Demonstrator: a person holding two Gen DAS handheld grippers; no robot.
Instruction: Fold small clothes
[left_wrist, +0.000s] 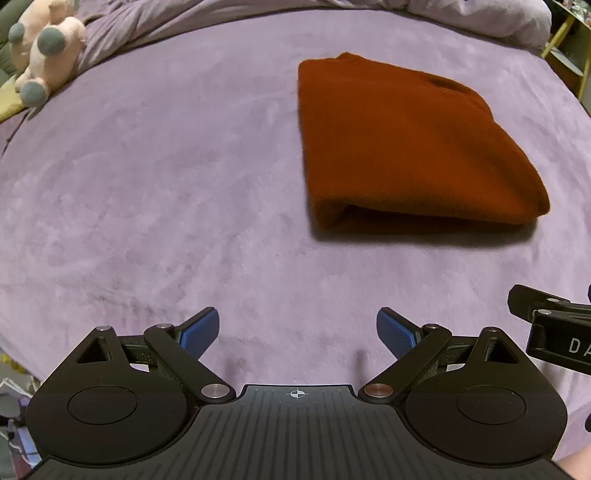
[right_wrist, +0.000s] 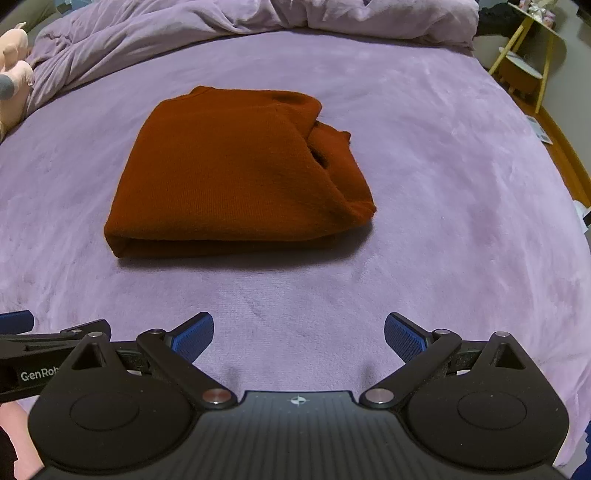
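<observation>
I read two scraps of lettering, both cut off by the frame edge. From my left wrist camera, white letters "DA" stand on the black body of the right gripper, at the far right. From my right wrist camera, white "GenRob" stands on the black body of the left gripper, at the far left. Nothing else is legible.

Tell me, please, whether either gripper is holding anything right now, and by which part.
Nothing is held. The left gripper and right gripper both have jaws open and empty, short of the folded rust-orange knit garment.
</observation>
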